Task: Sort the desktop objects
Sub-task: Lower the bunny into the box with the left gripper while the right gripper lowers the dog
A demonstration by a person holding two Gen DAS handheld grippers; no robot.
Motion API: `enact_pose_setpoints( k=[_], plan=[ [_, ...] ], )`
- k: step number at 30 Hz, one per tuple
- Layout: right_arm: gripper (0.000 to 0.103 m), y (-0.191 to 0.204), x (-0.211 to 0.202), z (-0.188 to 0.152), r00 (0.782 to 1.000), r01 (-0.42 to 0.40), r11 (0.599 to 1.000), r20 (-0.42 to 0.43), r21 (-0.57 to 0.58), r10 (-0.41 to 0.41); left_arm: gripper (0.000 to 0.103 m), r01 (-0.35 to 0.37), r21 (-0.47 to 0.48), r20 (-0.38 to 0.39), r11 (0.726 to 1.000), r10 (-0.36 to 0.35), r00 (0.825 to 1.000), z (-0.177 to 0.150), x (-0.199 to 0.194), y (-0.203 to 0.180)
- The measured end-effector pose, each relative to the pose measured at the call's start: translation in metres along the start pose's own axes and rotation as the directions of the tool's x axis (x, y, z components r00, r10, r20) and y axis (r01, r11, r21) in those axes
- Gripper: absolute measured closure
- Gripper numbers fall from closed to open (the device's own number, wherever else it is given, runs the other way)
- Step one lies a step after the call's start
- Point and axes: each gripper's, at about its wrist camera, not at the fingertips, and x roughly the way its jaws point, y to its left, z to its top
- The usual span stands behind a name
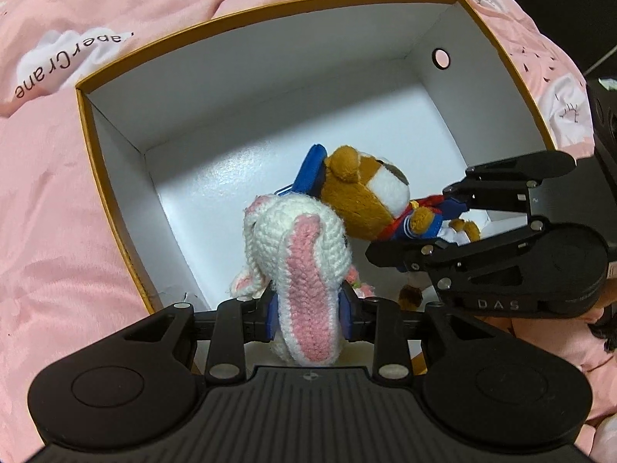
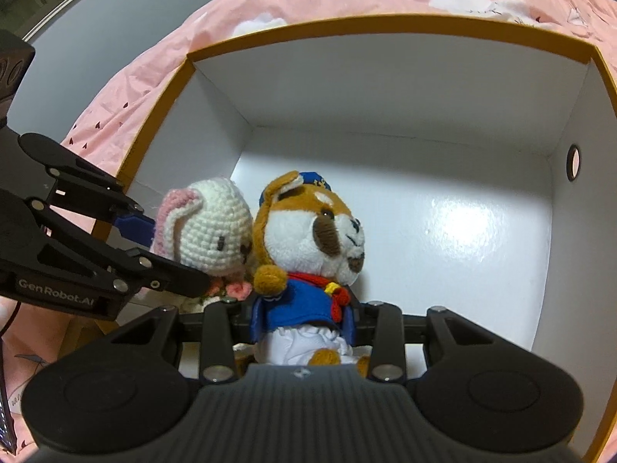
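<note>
left gripper pinches a bunny; right gripper pinches a bear, both mid-frame over a box.

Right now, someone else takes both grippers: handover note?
Left gripper: jaws shut on the crochet bunny, held over the near part of the box.
Right gripper: jaws shut on the plush dog in its blue sailor outfit, beside the bunny; the two toys touch.
Box: white inside, orange rim, sitting on the pink bedding; the floor that shows is bare.
Done: both toys picked up and brought to the box.
Left: lower them, open the jaws, pull both grippers out. Whether either toy already rests on the floor cannot be told.
</note>
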Motion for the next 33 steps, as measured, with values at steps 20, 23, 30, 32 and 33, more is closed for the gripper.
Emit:
enact_pose_setpoints(
  k=[20, 23, 30, 32, 33],
  plan=[
    [0.063, 0.021, 0.019, 0.003, 0.997, -0.051, 0.998, -0.060, 0.022, 0.052, 0.054, -0.089, 0.022, 0.010, 0.996, 0.089, 0.996, -0.008, -0.021, 0.000],
    [0.063, 0.027, 0.023, 0.004, 0.997, -0.034, 0.999, -0.069, 0.026, 0.035, 0.054, -0.093, 0.020, 0.060, 0.995, 0.092, 0.994, -0.012, -0.033, -0.002],
    [0.061, 0.036, 0.028, 0.002, 0.996, 0.024, 1.000, -0.084, 0.000, -0.024, 0.054, -0.103, 0.019, 0.087, 0.995, 0.101, 0.991, -0.017, -0.033, -0.004],
    [0.060, 0.036, 0.027, 0.002, 0.995, 0.034, 0.999, -0.089, -0.004, -0.034, 0.054, -0.103, 0.030, 0.088, 0.994, 0.100, 0.991, -0.018, -0.030, -0.003],
    [0.060, 0.036, 0.026, 0.002, 0.995, 0.041, 0.999, -0.092, -0.006, -0.041, 0.054, -0.101, 0.033, 0.089, 0.994, 0.098, 0.991, -0.019, -0.030, -0.003]
  ],
)
